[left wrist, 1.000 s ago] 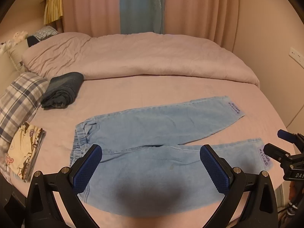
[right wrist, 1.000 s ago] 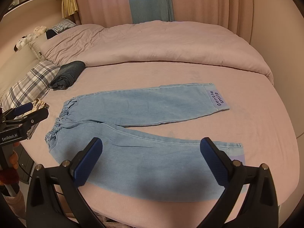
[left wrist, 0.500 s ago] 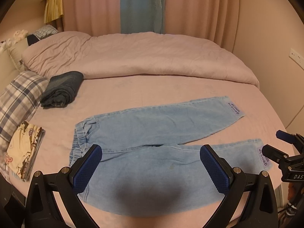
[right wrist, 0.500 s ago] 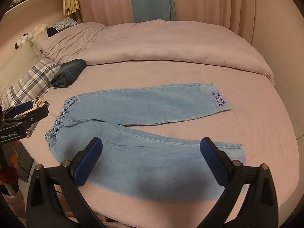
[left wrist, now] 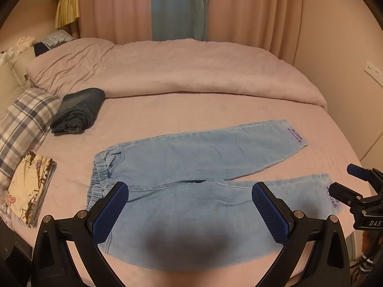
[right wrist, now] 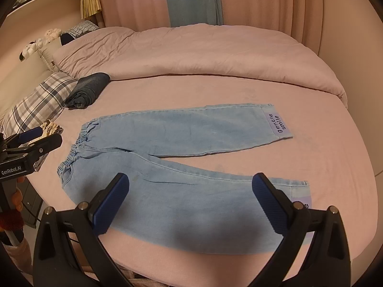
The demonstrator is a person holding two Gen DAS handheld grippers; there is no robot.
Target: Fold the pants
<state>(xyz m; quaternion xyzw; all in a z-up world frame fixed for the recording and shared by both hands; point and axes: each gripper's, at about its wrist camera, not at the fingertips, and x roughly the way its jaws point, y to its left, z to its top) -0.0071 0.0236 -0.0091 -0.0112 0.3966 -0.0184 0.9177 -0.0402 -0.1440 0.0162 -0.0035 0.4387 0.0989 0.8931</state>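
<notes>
Hovering above the near edge of the bed, the left tongs (left wrist: 190, 206) are spread wide, their 2 blue pads well apart with nothing between them. The right tongs (right wrist: 191, 197) hang the same way, spread and gripping nothing. Each pair shows up in the other's view: the right tongs (left wrist: 354, 191) sit off past the cuff end of the pants, and the left tongs (right wrist: 33, 141) sit off past the waistband end.

Below both lie the light blue pants (left wrist: 198, 167), flat on the pink bed sheet (left wrist: 179, 114) and unfolded. Their elastic waistband (right wrist: 74, 148) points toward the pillows, and the 2 legs fan apart toward the other side. The far leg ends in a lilac cuff patch (right wrist: 277, 124) that reads "gentle smile"; the near leg lies closest to the tongs, partly under their shadow, with its own patch half hidden behind a pad.

Further out, a rolled dark blue garment (left wrist: 79, 112) rests just beside a plaid pillow (left wrist: 24, 122), and a folded floral cloth (left wrist: 28, 186) lies at the bed's edge below that pillow. A bunched pink duvet (left wrist: 179, 69) runs across the far side, with pink curtains (left wrist: 239, 12) and a blue strip of curtain (left wrist: 177, 7) behind it. Plush toys (right wrist: 47, 35) sit in the corner by the headboard.
</notes>
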